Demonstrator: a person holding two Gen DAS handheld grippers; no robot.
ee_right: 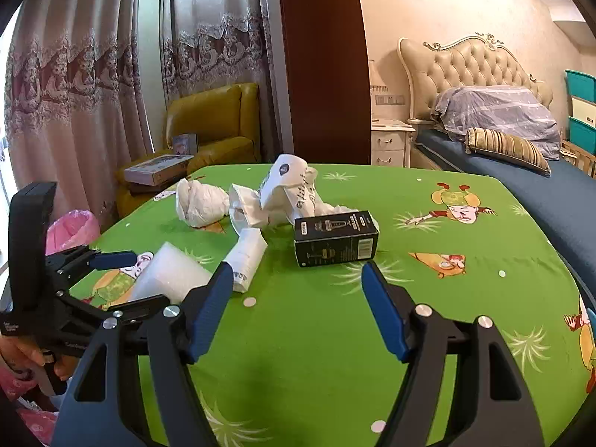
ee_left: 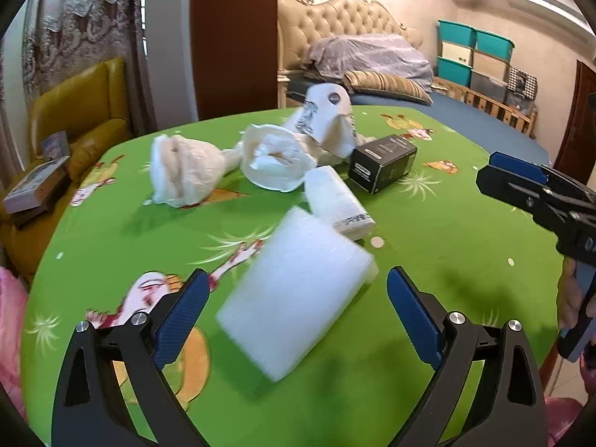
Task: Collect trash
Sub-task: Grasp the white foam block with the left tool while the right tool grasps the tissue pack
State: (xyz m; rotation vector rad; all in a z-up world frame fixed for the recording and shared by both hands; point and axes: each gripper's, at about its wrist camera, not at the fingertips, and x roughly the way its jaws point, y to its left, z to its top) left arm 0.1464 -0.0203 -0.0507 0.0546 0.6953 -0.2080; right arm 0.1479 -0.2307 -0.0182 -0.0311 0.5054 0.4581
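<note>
Left wrist view, left tool (ee_left: 298, 287): its jaws are standing wide apart and gripping nothing, angled down over the green tabletop (ee_left: 447, 231).
Left wrist view, foam block (ee_left: 294, 294): a white block is lying on the tabletop between the two blue pads, apart from both; its outline is blurring, so its texture is hard to make out.
Left wrist view, trash pile: a crumpled white bag (ee_left: 186, 171), an open white wrapper (ee_left: 275, 160), a printed paper bag (ee_left: 327, 111), a white tube (ee_left: 337, 197) and a black box (ee_left: 383, 162) are lying farther back on the tabletop.
Left wrist view, right tool (ee_left: 484, 173): it is reaching in from the right edge, seen side-on; a hand (ee_left: 571, 298) is holding its grip, and both are being cut off by the frame.
Right wrist view, right tool (ee_right: 294, 279): its jaws are standing wide and empty, tilted down over bare tabletop (ee_right: 447, 279), with the black box (ee_right: 335, 240) lying just beyond the tips.
Right wrist view, left tool (ee_right: 111, 259): it is hovering at the left, one blue finger showing; the other is partly hidden behind the right tool's own finger.
Right wrist view, foam block (ee_right: 167, 275): it is lying beside the white tube (ee_right: 247, 257), its lower part being covered by the tools.
Right wrist view, pink bag (ee_right: 72, 227): it is sitting past the tabletop's left edge, half hidden behind the left tool.
Right wrist view, left hand (ee_right: 29, 357): only fingers are showing at the lower left corner.
</note>
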